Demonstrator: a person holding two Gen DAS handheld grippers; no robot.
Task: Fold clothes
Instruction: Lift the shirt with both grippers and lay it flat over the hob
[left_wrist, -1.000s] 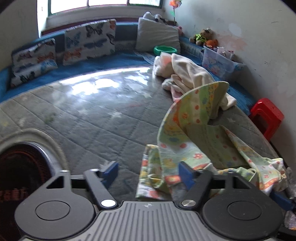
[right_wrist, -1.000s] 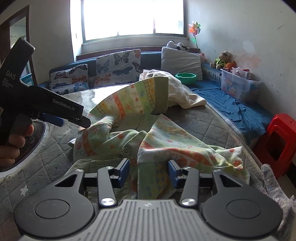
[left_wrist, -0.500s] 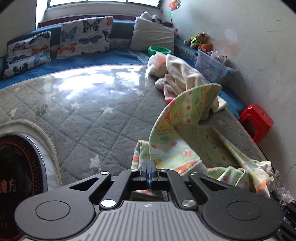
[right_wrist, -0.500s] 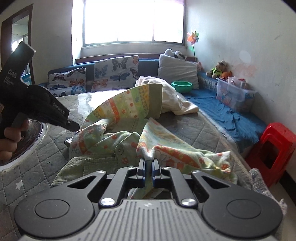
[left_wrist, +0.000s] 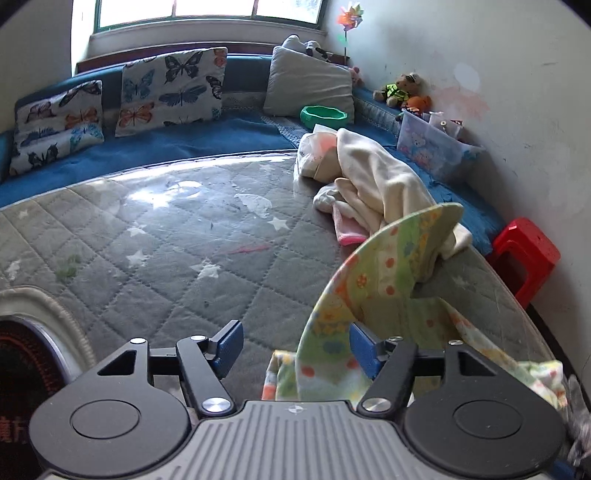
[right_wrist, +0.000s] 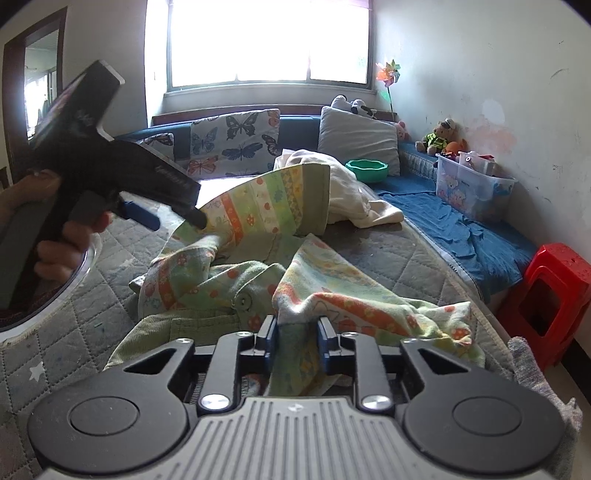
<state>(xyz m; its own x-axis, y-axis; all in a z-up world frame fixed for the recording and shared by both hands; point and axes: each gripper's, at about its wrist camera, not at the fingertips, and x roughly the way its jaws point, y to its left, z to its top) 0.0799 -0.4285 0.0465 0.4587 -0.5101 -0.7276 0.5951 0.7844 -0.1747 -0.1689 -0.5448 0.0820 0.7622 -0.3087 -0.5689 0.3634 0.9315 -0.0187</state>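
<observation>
A green patterned garment (right_wrist: 258, 258) lies crumpled on the grey quilted mat (left_wrist: 166, 258), one flap standing up (left_wrist: 388, 266). My left gripper (left_wrist: 295, 349) is open; the flap's edge hangs between its blue pads, nearer the right one. In the right wrist view the left gripper (right_wrist: 162, 218) sits at the flap's left edge. My right gripper (right_wrist: 295, 338) is partly open, with a fold of the garment between its pads; the pads stand apart from the cloth.
A cream and pink clothes pile (left_wrist: 369, 184) lies behind the garment. Butterfly cushions (left_wrist: 170, 92), a grey pillow (left_wrist: 306, 88), a green bowl (left_wrist: 323, 116) and a plastic box (left_wrist: 436, 147) line the blue bench. A red stool (right_wrist: 546, 295) stands at the right. A round heater (left_wrist: 22, 369) is at the left.
Both grippers were open, shut on the garment half a second ago, and have opened again. The left gripper opened wide; the right one opened a little.
</observation>
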